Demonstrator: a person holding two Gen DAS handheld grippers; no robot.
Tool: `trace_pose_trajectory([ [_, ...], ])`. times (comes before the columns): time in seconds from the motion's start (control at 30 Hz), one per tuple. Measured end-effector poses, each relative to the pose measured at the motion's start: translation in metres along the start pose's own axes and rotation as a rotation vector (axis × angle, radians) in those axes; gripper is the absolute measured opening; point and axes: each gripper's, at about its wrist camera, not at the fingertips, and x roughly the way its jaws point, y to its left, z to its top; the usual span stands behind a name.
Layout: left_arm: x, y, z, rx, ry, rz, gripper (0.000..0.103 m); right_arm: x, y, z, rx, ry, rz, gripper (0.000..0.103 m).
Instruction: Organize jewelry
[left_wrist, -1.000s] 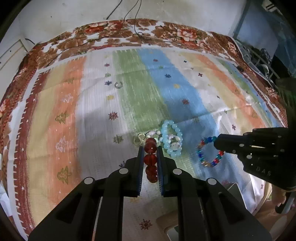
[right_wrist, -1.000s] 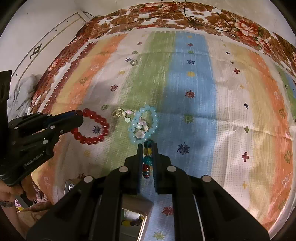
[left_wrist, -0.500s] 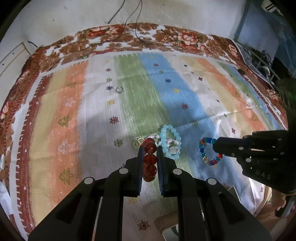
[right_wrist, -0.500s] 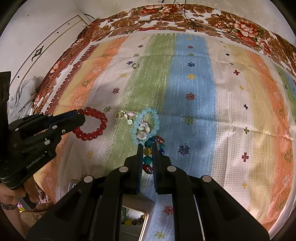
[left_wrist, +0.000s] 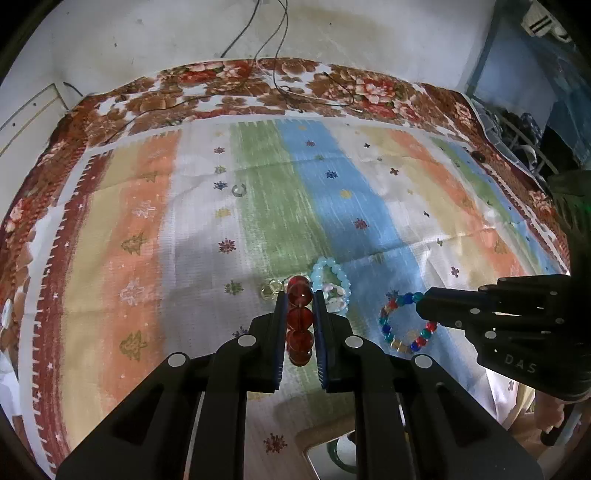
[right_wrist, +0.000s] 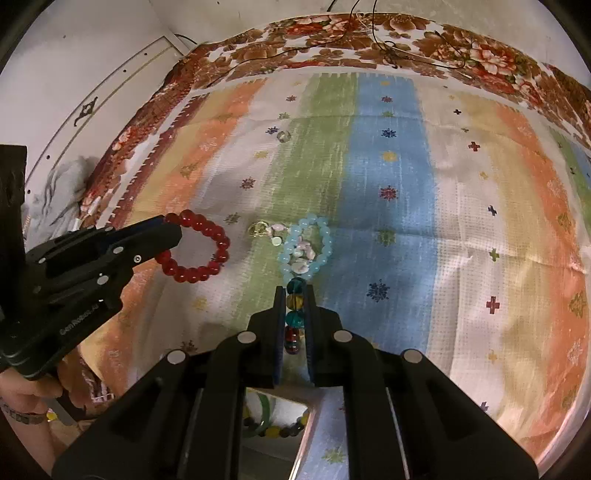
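Note:
My left gripper (left_wrist: 300, 295) is shut on a red bead bracelet (left_wrist: 298, 321), held above the striped cloth; in the right wrist view the bracelet (right_wrist: 207, 254) hangs from the left gripper (right_wrist: 173, 236). My right gripper (right_wrist: 294, 291) is shut on a multicoloured bead bracelet (right_wrist: 293, 314), which shows as a loop (left_wrist: 404, 321) in the left wrist view beside the right gripper (left_wrist: 424, 299). A pale blue bead bracelet (right_wrist: 306, 247) with small shell pieces and a gold ring (right_wrist: 258, 228) lie on the cloth ahead of both grippers.
A small silver ring (left_wrist: 239, 190) lies farther back on the striped cloth (left_wrist: 369, 206). An open box with beads (right_wrist: 275, 421) sits under the right gripper at the near edge. Cables (left_wrist: 280, 85) cross the floral border at the back.
Both grippers have lifted and pulled back toward the near edge with their bracelets; the cloth and the pale blue bracelet now look farther away.

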Motion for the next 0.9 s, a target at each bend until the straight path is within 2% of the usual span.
trace_pose_trajectory([
  [0.2,-0.015,-0.006,-0.002,-0.006,-0.035,0.003,0.013,-0.017,0.01,0.0,-0.001,-0.041,0.017,0.011],
  [0.6,-0.042,-0.024,-0.011,0.003,-0.075,-0.021,0.013,-0.037,0.021,-0.013,-0.014,-0.056,0.042,0.011],
  [0.9,-0.052,-0.029,-0.031,0.009,-0.067,-0.028,0.013,-0.048,0.029,-0.027,-0.027,-0.068,0.056,0.011],
])
